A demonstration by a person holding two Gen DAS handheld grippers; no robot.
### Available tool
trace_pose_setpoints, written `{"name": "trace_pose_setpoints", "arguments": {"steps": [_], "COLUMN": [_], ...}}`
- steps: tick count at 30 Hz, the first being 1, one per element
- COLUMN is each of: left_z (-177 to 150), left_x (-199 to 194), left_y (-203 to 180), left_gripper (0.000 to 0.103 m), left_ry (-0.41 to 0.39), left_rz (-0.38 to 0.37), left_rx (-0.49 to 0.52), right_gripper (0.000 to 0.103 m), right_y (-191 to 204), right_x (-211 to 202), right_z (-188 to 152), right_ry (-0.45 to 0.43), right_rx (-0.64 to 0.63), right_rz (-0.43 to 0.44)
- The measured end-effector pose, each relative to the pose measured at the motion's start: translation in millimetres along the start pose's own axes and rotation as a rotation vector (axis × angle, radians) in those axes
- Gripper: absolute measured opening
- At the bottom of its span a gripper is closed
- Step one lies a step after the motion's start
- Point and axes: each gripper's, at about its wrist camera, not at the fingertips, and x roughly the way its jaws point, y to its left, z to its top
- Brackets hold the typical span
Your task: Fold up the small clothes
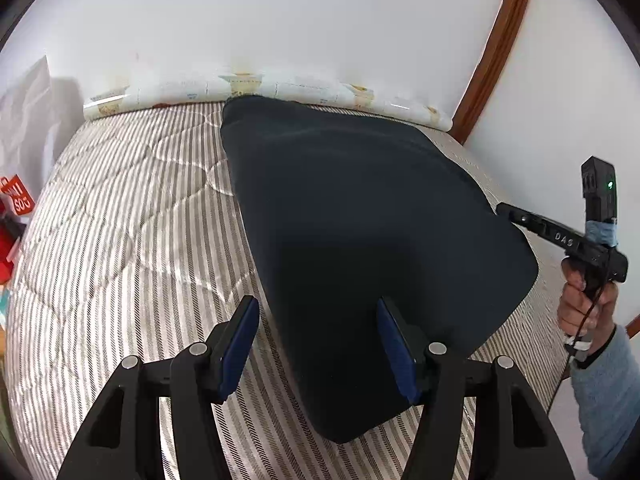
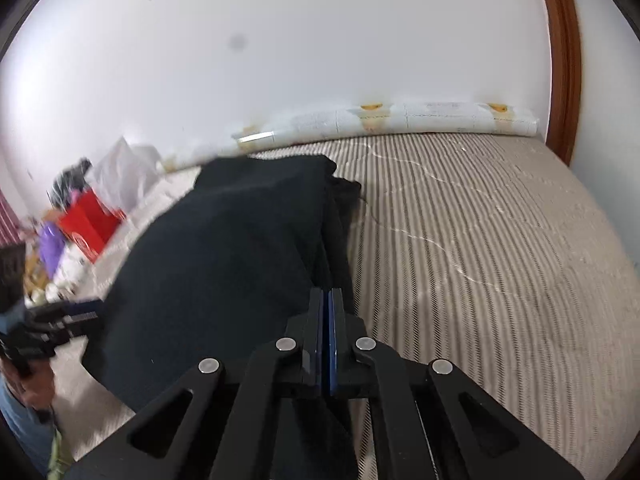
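the dark navy garment (image 1: 360,220) is lying on the striped mattress (image 1: 120,220), its long axis running from the near edge toward the patterned roll (image 1: 280,88) at the wall. the left gripper (image 1: 318,344) is hovering over the garment's near-left edge, fingers spread apart, holding nothing. the right gripper (image 2: 328,332) is pinching the garment's right edge, fingers pressed together on cloth.

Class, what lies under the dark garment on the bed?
The dark garment rests on the striped mattress, which shows all round it. Whatever lies directly beneath the cloth is covered and cannot be seen.
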Motion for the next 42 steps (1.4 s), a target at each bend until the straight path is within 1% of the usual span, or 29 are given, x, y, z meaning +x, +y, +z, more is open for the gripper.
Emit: {"name": "trace_pose_setpoints", "arguments": {"steps": [2,4,6,7,8,11,15,21,22,23,24,26,27,28,29,30,31,32,33,34,36,37,39,40,41,42], "left_z": [4,11,20,24,29,38,46,47,49,49,50,51,51,51,50,51,51,50,48,46,43,40,36,33,31,27], "left_x": [-1,-2,0,1,2,6,14,29,31,32,33,32,32,32,31,31,31,29,27,25,22,19,15,12,10,8], "left_y": [0,2,6,9,13,22,29,31,31,32,32,33,34,33,33,33,33,33,33,33,32,31,30,29,29,28], "left_gripper": [0.058,0.058,0.058,0.058,0.058,0.058,0.058,0.058,0.058,0.058,0.058,0.058,0.058,0.058,0.058,0.058,0.058,0.058,0.058,0.058,0.058,0.058,0.058,0.058,0.058,0.058], "left_ry": [-0.006,-0.011,-0.016,-0.018,-0.017,-0.018,-0.020,-0.002,-0.002,-0.002,-0.001,0.001,0.002,0.002,0.001,0.002,0.003,0.004,0.004,0.004,0.003,0.003,0.001,0.000,-0.001,0.000], "left_rz": [0.011,0.031,0.057,0.062,0.064,0.056,0.047,0.064,0.061,0.058,0.055,0.048,0.046,0.045,0.047,0.053,0.055,0.056,0.054,0.053,0.056,0.055,0.049,0.044,0.038,0.022], "left_rx": [0.003,0.007,0.001,-0.006,-0.019,-0.052,-0.055,-0.034,-0.036,-0.038,-0.042,-0.048,-0.046,-0.043,-0.041,-0.039,-0.043,-0.047,-0.050,-0.050,-0.050,-0.051,-0.055,-0.059,-0.065,-0.075], "right_gripper": [0.004,0.005,0.015,0.025,0.032,0.037,0.037,0.036,0.031,0.010,0.008,0.007,0.007,0.007,0.006,0.002,0.003,0.003,0.004,0.005,0.005,0.007,0.014,0.024,0.037,0.043], "right_y": [2,4,7,7,8,9,5,-9,-10,-10,-6,-1,-3,-7,-10,-11,-11,-12,-15,-16,-16,-14,-14,-12,-12,-12], "right_x": [-4,-8,-6,-2,3,28,71,122,129,134,137,127,116,111,113,119,128,133,137,133,115,101,79,64,52,43], "right_z": [5,19,36,42,51,79,103,118,119,120,121,125,128,129,130,130,129,128,126,125,122,119,110,101,94,87], "right_ry": [0.004,0.003,0.015,0.023,0.031,0.057,0.123,0.177,0.186,0.192,0.194,0.129,0.071,0.043,0.051,0.074,0.101,0.120,0.153,0.159,0.122,0.104,0.091,0.085,0.081,0.075], "right_rx": [-0.012,-0.018,-0.028,-0.025,-0.020,-0.011,0.056,0.165,0.176,0.178,0.153,0.087,0.082,0.107,0.134,0.136,0.129,0.124,0.133,0.148,0.141,0.122,0.105,0.093,0.084,0.082], "right_rz": [-0.012,-0.025,-0.044,-0.051,-0.051,-0.053,-0.058,-0.038,-0.028,-0.019,0.000,-0.006,0.026,0.046,0.036,0.015,-0.046,-0.073,-0.070,-0.051,-0.050,-0.058,-0.043,-0.030,-0.020,-0.011]}}
